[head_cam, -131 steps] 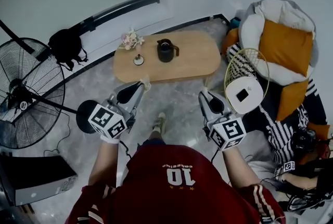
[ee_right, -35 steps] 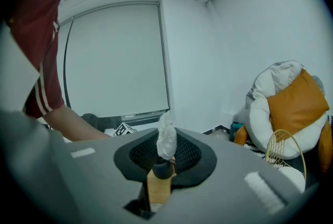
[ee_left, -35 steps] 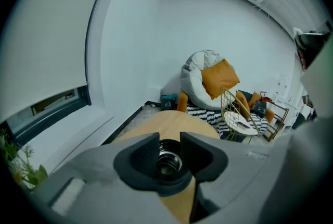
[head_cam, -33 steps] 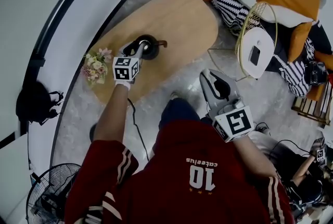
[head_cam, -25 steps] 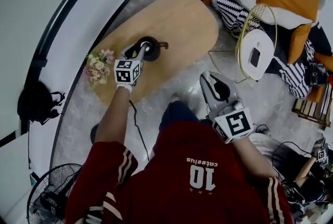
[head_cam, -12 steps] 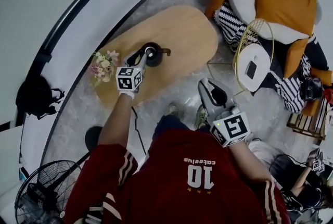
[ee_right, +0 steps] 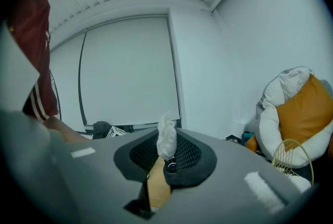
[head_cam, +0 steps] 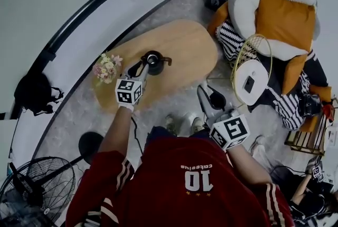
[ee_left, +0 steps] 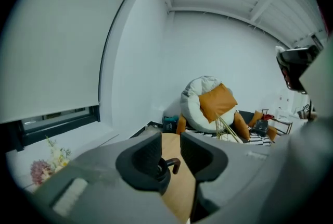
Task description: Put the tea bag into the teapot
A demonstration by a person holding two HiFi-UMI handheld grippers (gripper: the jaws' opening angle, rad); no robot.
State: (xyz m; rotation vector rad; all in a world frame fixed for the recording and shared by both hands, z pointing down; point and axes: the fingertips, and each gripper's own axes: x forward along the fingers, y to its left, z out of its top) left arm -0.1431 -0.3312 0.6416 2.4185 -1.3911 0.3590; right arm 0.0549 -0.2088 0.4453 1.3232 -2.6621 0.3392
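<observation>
- The left arm reaches straight out. The left gripper (head_cam: 142, 67) hangs over the table (head_cam: 185, 44), right next to the teapot (head_cam: 155, 64). Its jaws are a little apart and pinch nothing.
- The right arm is bent close to the body. The right gripper (ee_right: 165, 158) pinches the tea bag (ee_right: 167, 137), well apart from the teapot.

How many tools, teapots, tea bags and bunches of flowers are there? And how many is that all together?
Tools: 2, the left tool and the right tool
Teapot: 1
Tea bag: 1
Flowers: 1 bunch
Total: 5
</observation>
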